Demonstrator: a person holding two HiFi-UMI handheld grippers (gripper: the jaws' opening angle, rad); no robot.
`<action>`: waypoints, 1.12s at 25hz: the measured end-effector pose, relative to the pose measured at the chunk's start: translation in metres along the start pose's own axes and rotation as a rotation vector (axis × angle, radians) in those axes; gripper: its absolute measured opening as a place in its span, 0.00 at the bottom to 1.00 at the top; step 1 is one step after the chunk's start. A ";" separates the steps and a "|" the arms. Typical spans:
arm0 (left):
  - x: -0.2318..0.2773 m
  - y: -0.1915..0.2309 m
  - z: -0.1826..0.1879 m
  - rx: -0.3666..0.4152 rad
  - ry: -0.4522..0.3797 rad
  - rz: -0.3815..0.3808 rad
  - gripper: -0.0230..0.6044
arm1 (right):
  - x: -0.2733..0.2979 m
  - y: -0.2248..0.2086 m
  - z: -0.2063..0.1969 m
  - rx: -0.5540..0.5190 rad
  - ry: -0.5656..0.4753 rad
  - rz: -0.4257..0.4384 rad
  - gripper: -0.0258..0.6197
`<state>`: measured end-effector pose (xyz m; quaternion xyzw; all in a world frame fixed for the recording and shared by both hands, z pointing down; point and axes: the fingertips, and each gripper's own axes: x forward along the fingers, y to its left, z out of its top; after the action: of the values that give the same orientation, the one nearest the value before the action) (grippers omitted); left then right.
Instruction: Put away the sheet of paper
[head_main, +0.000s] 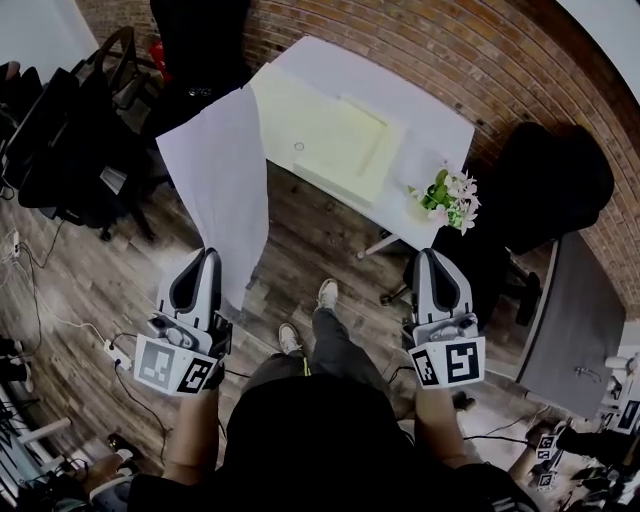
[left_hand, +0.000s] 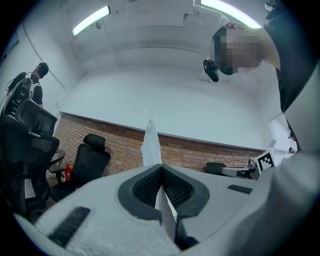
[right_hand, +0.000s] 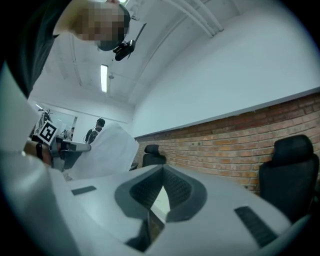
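Head view: you hold both grippers level, out ahead of your body. Your left gripper (head_main: 208, 256) is clamped on the bottom edge of the sheet of paper (head_main: 215, 180), which rises above the wooden floor (head_main: 300, 250) and overlaps the white table's (head_main: 440, 125) left edge. Your right gripper (head_main: 432, 256) is closed and empty, just short of the flowers (head_main: 448, 196); office chairs (head_main: 70, 140) crowd your left

White sheet of paper (head_main: 215, 185), red brick wall (head_main: 450, 50), white table (head_main: 340, 68)
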<state>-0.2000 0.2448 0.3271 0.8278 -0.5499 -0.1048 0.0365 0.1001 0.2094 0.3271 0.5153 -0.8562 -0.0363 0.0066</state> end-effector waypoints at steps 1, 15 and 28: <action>0.005 0.001 -0.002 0.001 0.004 -0.001 0.08 | 0.005 -0.003 -0.002 0.004 0.001 -0.001 0.06; 0.138 0.036 -0.001 0.046 0.006 0.053 0.08 | 0.147 -0.074 -0.003 0.028 -0.050 0.115 0.06; 0.229 0.042 0.017 0.110 -0.001 0.130 0.08 | 0.243 -0.119 -0.008 0.112 -0.093 0.268 0.06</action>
<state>-0.1561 0.0188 0.2876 0.7909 -0.6076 -0.0723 -0.0026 0.0921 -0.0609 0.3202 0.3938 -0.9173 -0.0111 -0.0571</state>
